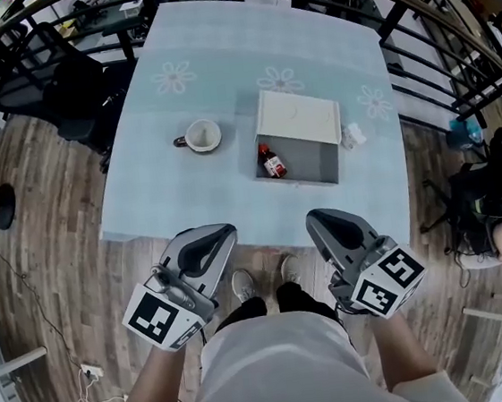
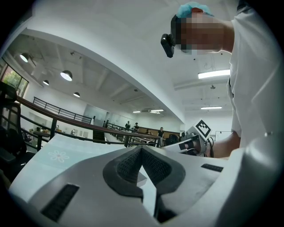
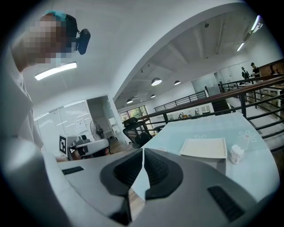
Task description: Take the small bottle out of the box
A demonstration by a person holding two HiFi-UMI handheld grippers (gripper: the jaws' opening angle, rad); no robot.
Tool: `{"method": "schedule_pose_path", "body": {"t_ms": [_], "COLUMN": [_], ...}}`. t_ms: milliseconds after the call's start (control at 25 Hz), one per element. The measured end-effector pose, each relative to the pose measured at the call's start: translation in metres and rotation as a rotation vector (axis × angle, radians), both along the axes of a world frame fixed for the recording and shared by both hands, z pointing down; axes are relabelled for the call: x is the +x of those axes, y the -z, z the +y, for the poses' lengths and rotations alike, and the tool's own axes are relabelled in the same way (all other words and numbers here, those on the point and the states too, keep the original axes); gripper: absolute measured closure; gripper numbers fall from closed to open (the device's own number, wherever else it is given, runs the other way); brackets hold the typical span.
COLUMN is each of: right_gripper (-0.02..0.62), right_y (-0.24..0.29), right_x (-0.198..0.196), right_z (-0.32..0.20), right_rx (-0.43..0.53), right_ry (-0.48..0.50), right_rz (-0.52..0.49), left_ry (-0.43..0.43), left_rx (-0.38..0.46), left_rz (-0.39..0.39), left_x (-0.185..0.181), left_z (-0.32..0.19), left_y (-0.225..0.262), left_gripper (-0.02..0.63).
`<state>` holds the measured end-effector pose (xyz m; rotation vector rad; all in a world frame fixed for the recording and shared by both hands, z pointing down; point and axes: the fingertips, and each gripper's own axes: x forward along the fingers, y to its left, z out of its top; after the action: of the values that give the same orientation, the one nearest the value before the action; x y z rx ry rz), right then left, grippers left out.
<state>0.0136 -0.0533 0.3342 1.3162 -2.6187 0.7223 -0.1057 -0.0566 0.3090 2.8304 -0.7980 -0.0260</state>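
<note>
Worktop: pale cloth, carries the box.
Box: open-topped. I judge the best entry is from above, with the pads spread first and kept off the walls, pinching across the bottle's body.
Left tool, right tool: both well short of the box, pads pressed together, pinching nothing.
Small bottle: inside the box, by its left wall.

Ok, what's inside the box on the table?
A small red-capped bottle sits in the open near part of the box. The white lid hides the far half.
</note>
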Motion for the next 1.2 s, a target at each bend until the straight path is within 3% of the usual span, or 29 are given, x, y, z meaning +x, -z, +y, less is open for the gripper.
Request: {"method": "schedule_pose_path", "body": {"t_ms": [600, 1200], "right_gripper": [0.571, 0.571], "right_y": [-0.030, -0.074], "right_x": [0.028, 0.060], "right_z": [-0.054, -0.120], "right_rx": [-0.035, -0.102], "right_ry": [0.140, 0.261], "right_rz": [-0.008, 0.050], "left_ry": [0.141, 0.270], "left_rx": [-0.045, -0.095], "left_rz": [-0.048, -0.079], "left_x": [0.030, 0.064], "left_z": [-0.032, -0.069], "left_y": [-0.021, -0.043], "left_gripper": [0.600, 0.600]}}
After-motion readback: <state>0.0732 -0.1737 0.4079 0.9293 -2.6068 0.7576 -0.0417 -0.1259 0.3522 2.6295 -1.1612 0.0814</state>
